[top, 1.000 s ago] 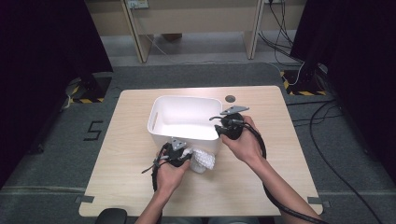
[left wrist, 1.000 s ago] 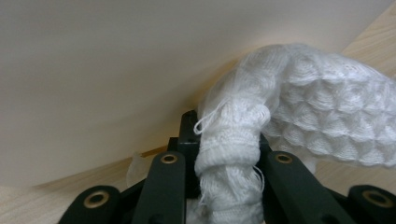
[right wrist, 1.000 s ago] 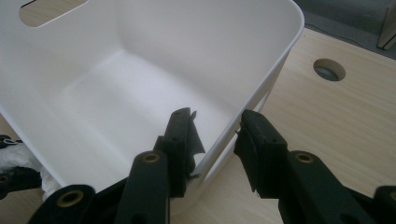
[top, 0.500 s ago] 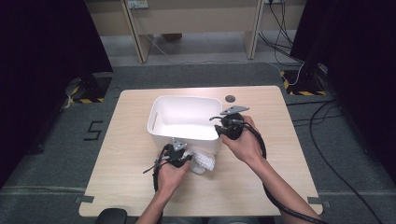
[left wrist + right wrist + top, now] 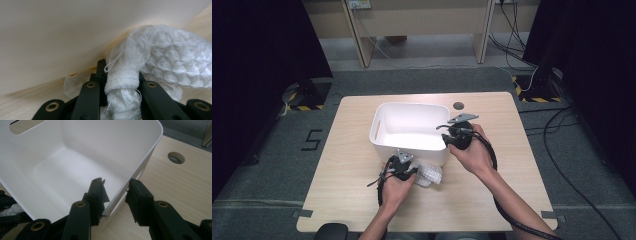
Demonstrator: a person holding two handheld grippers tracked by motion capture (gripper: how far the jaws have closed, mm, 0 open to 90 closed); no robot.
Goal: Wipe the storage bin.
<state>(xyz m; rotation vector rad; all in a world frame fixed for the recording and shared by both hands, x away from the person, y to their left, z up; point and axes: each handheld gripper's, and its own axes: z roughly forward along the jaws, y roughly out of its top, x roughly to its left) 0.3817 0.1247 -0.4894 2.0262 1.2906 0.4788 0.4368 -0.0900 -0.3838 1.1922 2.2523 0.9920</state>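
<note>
Left gripper point(image 5: 122, 100): jaws pressed onto a bunched neck of the white knitted cloth point(image 5: 162, 62) — the pinch is firm, with the fabric squeezed into a narrow waist between the two black jaws. From that pinch the cloth's bulk runs up and to the right in the left gripper view, lying on the wooden table point(image 5: 357, 190) against the outer near wall of the white bin point(image 5: 412, 107).

Right gripper point(image 5: 115, 192): jaws spread, one inside and one outside the bin's wall near its right corner. They straddle the rim but are not visibly pressed on it.

High view: the left gripper point(image 5: 404, 162) sits just in front of the bin's near wall, with the cloth point(image 5: 429, 173) touching or nearly touching it. The bin interior appears empty.

Judgement: if the cloth is meant for the bin, it lies below and just outside the rim, directly beyond the left gripper — so that hand is placed to lift it over the wall, the right to steady the bin.
</note>
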